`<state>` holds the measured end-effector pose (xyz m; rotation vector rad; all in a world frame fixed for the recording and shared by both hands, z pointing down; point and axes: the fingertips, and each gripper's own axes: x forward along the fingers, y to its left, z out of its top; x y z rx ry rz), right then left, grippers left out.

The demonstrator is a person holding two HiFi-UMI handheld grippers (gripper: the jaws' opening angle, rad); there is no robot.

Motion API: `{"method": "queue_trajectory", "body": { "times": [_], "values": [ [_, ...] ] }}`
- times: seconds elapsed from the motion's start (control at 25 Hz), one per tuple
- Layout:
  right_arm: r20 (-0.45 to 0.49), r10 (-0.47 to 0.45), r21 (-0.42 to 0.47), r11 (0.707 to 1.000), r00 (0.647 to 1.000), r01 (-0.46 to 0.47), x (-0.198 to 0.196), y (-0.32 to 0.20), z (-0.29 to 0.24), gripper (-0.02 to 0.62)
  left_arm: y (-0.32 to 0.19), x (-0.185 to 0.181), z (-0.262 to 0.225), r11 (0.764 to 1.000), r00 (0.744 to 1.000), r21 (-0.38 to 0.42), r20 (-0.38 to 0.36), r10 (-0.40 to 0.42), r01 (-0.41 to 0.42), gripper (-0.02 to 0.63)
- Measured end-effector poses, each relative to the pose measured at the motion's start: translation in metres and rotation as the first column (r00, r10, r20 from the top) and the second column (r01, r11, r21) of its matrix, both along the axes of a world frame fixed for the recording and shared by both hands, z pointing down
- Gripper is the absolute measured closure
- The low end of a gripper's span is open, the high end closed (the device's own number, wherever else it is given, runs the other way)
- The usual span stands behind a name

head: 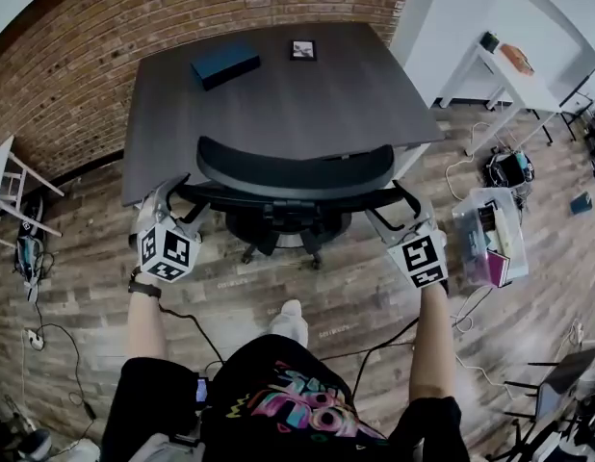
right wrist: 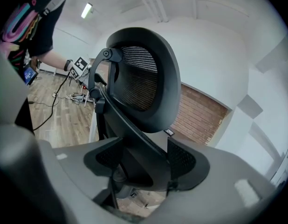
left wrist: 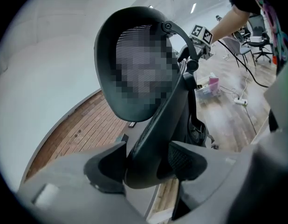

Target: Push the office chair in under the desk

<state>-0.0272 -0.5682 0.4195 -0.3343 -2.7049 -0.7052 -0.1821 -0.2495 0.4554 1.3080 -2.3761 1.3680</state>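
i'm on the push itself. the black mesh-backed office chair [head: 296,169] stands at the near edge of the dark grey desk top [head: 307,104]. its seat looks to be already partly beneath the desk, and from the head view its curved backrest lines up with the desk's front edge.

the left gripper [head: 163,205] has its claw spread wide and closed round the chair's left armrest bar [left wrist: 153,143]. that black bar fills the gap from pad to pad. the right gripper [head: 405,224] holds the right armrest bar [right wrist: 134,139] the same way, jaws wide and the bar snug between them. so i have one hold on each side of the chair, and the two look roughly level with each other.

i'd judge the job well along but not finished, since the backrest and both armrests sit on my side of the desk edge. the next move calls for an even shove on both sides, straight toward the red brick wall [head: 182,8], so the chair rolls in square rather than swivelling. i can't tell from here whether the armrests will clear the underside of the top, so i'd go gently and stop when the bars or backrest meet the edge — then let go.
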Motion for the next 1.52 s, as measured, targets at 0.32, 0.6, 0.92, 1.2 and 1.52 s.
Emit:
{"method": "queue_trajectory", "body": {
  "times": [0.32,0.6,0.92,1.2,1.52],
  "values": [
    [0.01,-0.07,0.0,0.998,0.998,0.07,-0.043,-0.031,-0.003,0.299,-0.02,-0.016,-0.003,0.997,0.997,0.008,0.019,-0.081,0.081,0.331],
    [0.018,-0.149,-0.007,0.989,0.989,0.15,-0.083,-0.055,-0.001,0.301,-0.037,-0.033,0.001,0.981,0.981,-0.01,0.0,-0.195,0.195,0.328],
    [0.025,-0.241,-0.019,0.97,0.97,0.241,-0.12,-0.074,-0.001,0.299,-0.048,-0.049,0.002,0.945,0.945,0.006,-0.009,-0.327,0.327,0.313],
    [0.059,-0.232,-0.033,0.972,0.971,0.234,-0.123,-0.07,-0.004,0.296,-0.046,-0.055,0.002,0.941,0.941,0.004,-0.013,-0.337,0.337,0.308],
    [0.067,-0.233,-0.03,0.972,0.97,0.235,-0.124,-0.07,-0.006,0.293,-0.046,-0.055,0.0,0.95,0.95,0.044,0.016,-0.31,0.309,0.308]
  ]
}}
